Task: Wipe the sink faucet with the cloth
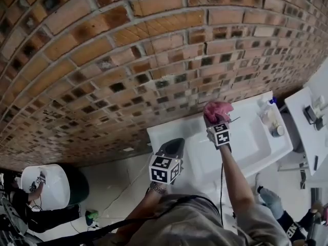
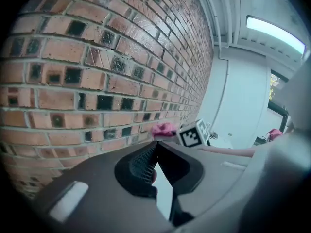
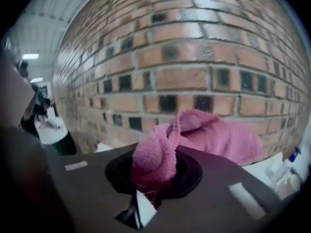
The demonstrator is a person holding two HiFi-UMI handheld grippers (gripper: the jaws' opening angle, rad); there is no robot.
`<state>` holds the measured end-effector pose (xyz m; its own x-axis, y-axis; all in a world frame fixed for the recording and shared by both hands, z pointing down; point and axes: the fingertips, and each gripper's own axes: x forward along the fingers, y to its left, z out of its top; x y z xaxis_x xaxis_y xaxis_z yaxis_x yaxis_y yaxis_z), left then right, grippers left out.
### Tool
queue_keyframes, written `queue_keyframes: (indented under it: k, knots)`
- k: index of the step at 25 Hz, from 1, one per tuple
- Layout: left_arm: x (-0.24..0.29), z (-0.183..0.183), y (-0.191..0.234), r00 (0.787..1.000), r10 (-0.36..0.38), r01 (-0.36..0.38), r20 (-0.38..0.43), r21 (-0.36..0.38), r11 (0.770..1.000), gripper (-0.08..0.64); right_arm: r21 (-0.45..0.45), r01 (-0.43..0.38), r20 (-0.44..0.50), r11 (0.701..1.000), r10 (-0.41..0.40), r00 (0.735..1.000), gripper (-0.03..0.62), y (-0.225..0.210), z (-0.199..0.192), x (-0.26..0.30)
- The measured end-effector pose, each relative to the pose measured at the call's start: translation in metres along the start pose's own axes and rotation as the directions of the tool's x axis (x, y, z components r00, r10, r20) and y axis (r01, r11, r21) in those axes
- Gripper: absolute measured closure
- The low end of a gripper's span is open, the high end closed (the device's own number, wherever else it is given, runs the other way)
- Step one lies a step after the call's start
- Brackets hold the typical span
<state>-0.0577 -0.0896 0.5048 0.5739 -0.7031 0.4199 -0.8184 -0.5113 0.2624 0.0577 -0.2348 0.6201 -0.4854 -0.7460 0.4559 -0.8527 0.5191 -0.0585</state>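
At the far edge of the white sink (image 1: 246, 148), close against the brick wall (image 1: 128, 45), the right gripper (image 1: 213, 124) has its fingers pinching a pink cloth (image 1: 218, 109). The right gripper view shows the cloth rising out of the fingers as a thick fold, its length then running off to the right along the wall (the head view gives only a bunched lump). The faucet cannot be made out under it. The left gripper (image 1: 177, 140) hangs over the sink's left end, fingers pressed together on nothing, as its own view shows. That view also catches the right gripper's marker cube (image 2: 193, 135) just beside the cloth. A spray bottle (image 1: 266, 105) stands at the sink's right end.
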Motion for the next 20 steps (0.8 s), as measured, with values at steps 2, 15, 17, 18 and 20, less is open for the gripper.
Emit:
queue_keyframes:
  k: [2,15,17,18,20]
  knots:
    - [0.006,0.004,-0.002,1.000,-0.016,0.016,-0.001,0.009,1.000,0.546,-0.015,-0.025,-0.158,1.000,0.022,0.987,0.543,0.015,-0.047,0.017]
    - [0.016,-0.008,0.017,0.999,0.006,-0.007,-0.039,-0.025,1.000,0.546,0.098,0.126,0.063,0.987,-0.133,0.989,0.538,-0.042,-0.044,-0.017]
    - [0.017,-0.010,0.020,0.999,0.013,-0.014,-0.046,-0.030,0.999,0.546,0.145,0.172,0.049,0.974,-0.181,0.982,0.540,-0.064,-0.046,-0.018]
    - [0.017,-0.012,0.021,0.999,0.014,-0.016,-0.051,-0.032,0.999,0.546,0.193,0.176,0.076,0.965,-0.194,0.978,0.540,-0.075,-0.041,-0.021]
    - [0.019,-0.013,0.021,0.998,0.013,-0.015,-0.055,-0.033,0.999,0.546,0.317,0.131,0.181,0.939,-0.196,0.964,0.541,-0.096,-0.020,-0.030]
